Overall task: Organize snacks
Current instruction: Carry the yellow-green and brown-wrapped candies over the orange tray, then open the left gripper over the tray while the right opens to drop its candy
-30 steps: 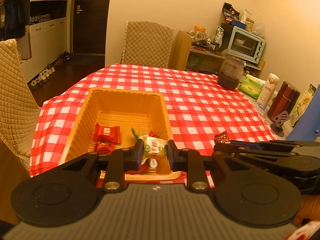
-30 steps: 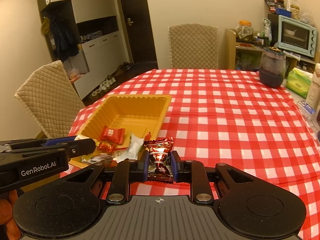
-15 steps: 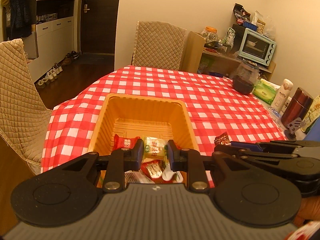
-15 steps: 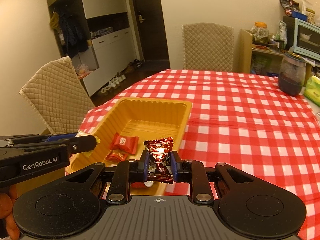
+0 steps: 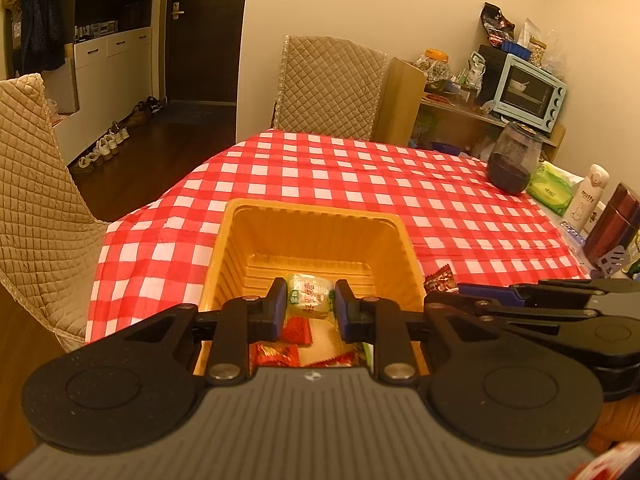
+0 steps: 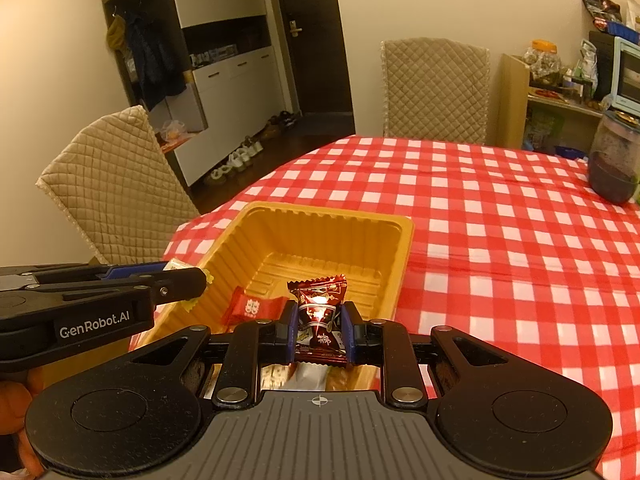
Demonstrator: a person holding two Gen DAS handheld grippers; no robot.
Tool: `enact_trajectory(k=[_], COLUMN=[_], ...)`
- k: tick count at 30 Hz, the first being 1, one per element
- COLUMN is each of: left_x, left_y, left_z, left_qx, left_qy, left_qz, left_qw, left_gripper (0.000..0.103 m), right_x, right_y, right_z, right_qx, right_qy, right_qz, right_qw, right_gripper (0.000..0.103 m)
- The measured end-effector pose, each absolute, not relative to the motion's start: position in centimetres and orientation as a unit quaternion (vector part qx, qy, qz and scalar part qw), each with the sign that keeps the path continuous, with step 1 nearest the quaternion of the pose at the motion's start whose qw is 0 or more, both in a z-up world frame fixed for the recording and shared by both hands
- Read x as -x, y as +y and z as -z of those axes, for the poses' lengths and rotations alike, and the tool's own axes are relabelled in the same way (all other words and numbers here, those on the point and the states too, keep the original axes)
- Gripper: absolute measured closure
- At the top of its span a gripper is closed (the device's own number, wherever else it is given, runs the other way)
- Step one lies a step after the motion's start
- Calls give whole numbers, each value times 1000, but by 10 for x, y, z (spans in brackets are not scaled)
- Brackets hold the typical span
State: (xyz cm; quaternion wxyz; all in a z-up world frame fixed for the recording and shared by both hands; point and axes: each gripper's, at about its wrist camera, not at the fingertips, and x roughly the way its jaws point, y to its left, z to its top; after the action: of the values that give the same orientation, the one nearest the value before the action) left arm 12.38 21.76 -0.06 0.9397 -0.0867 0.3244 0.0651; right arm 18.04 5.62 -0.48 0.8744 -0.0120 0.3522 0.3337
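A yellow plastic tray (image 5: 240, 248) (image 6: 400, 264) sits on the red checked tablecloth. My left gripper (image 5: 311, 300) is shut on a pale green wrapped candy (image 5: 310, 296) and holds it above the tray's near end. My right gripper (image 6: 319, 330) is shut on a dark red wrapped candy (image 6: 319, 308) and holds it over the tray's near right part. Red wrapped candies (image 6: 254, 306) (image 5: 296, 330) lie on the tray floor. The right gripper's side shows at the right of the left wrist view (image 5: 520, 300). The left gripper's side shows at the left of the right wrist view (image 6: 120, 288).
Quilted chairs (image 5: 328, 88) (image 6: 116, 188) stand at the far and left table sides. A dark jar (image 5: 514, 160), green tissue pack (image 5: 550, 190), white bottle (image 5: 588, 194) and brown flask (image 5: 610, 224) stand along the right edge. Shelves with a blue toaster oven (image 5: 528, 94) lie behind.
Both grippers have moved left and forward over the tray, each still holding its candy. The tray now sits centred under the left gripper.
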Motion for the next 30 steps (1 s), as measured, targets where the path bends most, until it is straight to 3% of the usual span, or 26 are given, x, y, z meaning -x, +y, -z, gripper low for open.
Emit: enact_trajectory(k=[26, 28, 30], left_x=[-209, -212, -213], left_y=[254, 253, 252], left_z=[32, 33, 33], left_qx=[70, 68, 60], left_qy=[352, 353, 349], left_qz=[-43, -39, -41], left_qw=[932, 932, 934], left_gripper=[80, 79, 70], right_x=[-260, -261, -263], right_y=[93, 94, 93], right_z=[29, 30, 32], right_qx=[-5, -5, -6], right_qy=[384, 385, 386], right_qz=[-323, -321, -320], right_qw=[865, 865, 865], right_gripper=[80, 80, 80])
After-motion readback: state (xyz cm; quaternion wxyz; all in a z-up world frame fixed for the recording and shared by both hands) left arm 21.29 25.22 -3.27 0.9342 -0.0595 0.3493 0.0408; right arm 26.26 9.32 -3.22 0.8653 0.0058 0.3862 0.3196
